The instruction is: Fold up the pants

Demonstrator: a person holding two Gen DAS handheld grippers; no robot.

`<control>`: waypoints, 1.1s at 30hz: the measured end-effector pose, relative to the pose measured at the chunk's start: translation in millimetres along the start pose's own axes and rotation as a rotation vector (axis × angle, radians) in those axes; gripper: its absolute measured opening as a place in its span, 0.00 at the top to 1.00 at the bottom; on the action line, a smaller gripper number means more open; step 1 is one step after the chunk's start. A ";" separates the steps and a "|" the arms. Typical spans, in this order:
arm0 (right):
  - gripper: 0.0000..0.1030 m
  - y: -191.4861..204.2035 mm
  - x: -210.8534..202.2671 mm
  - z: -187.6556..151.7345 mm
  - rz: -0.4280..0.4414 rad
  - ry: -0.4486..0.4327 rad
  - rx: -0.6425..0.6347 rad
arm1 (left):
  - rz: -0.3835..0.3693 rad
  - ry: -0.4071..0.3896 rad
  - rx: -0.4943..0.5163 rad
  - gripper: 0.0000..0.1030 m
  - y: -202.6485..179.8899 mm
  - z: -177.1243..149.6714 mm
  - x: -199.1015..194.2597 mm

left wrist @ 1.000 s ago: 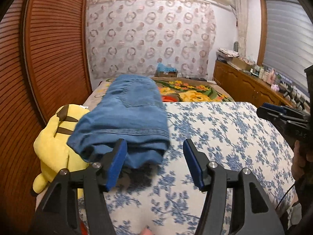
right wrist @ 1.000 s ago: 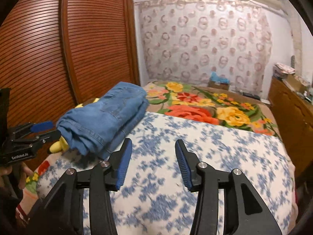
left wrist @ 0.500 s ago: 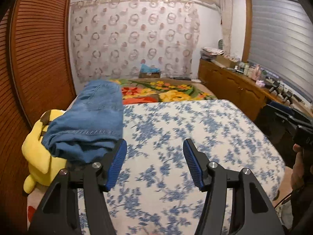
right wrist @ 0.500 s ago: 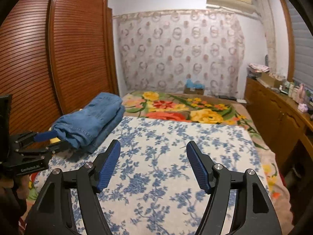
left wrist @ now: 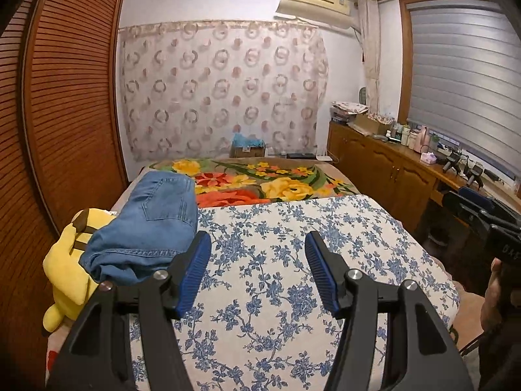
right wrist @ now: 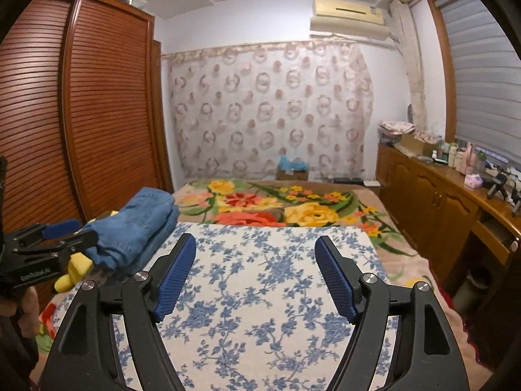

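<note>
**Folded jeans rest at the bed's left edge, both tools empty**

Nearest the lens, the left tool (left wrist: 257, 260) stands with its blue-padded fingers (left wrist: 192, 272) apart and nothing between them; only the blue-flowered sheet (left wrist: 276, 280) shows in the gap. The right tool (right wrist: 255, 265) is likewise empty, its jaws opening wider over the same sheet, pads touching nothing. Each tool also appears at the edge of the other's view: the right one at the far right of the left wrist view with a hand beneath it, the left one at the far left of the right wrist view.

Just beyond the left tool's left finger lie the folded jeans (left wrist: 146, 224), a stacked blue denim bundle with a back pocket facing up. They sit on the left side of the bed (right wrist: 384, 251), partly on the flowered sheet and partly leaning on a yellow plush toy (left wrist: 65, 260) that lies against the bed's left edge, beside the slatted wooden wardrobe (left wrist: 65, 104).

Farther on, past the sheet, a blanket with large orange and yellow flowers (left wrist: 260, 185) covers the head of the bed. A wooden cabinet (right wrist: 433, 208) with bottles and small items on top runs along the right wall under a window blind (left wrist: 462, 81). At the far wall hangs a ring-patterned curtain (left wrist: 221, 88), with an air conditioner (left wrist: 312, 1) mounted above it.
</note>
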State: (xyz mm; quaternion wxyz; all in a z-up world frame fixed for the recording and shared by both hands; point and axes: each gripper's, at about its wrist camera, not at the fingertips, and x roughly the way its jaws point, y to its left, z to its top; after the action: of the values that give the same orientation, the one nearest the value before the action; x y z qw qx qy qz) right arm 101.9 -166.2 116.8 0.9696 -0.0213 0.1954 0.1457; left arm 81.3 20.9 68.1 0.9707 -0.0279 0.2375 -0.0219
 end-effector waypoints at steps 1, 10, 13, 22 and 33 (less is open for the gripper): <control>0.25 -0.6 -0.4 -0.1 0.000 0.000 0.001 | 0.003 -0.002 0.001 0.42 -0.7 -0.4 -0.9; 0.25 -3.5 -1.0 -1.2 0.000 -0.001 0.000 | 0.010 -0.016 -0.003 0.42 -2.0 -1.7 -5.0; 0.25 -4.0 -1.9 -2.2 0.001 -0.001 0.003 | 0.016 -0.016 -0.002 0.42 -1.1 -2.0 -6.3; 0.25 -2.3 -1.7 -3.1 0.002 0.001 0.001 | 0.025 -0.014 -0.003 0.42 1.5 -3.3 -9.6; 0.24 -3.5 -2.3 -2.9 0.003 0.000 0.002 | 0.027 -0.031 -0.004 0.42 4.7 -3.8 -12.0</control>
State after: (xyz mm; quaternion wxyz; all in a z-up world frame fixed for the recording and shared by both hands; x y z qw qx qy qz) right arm 99.9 -170.5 114.9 0.9694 -0.0202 0.1956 0.1471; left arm 69.0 26.1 69.9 0.9745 -0.0269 0.2226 -0.0078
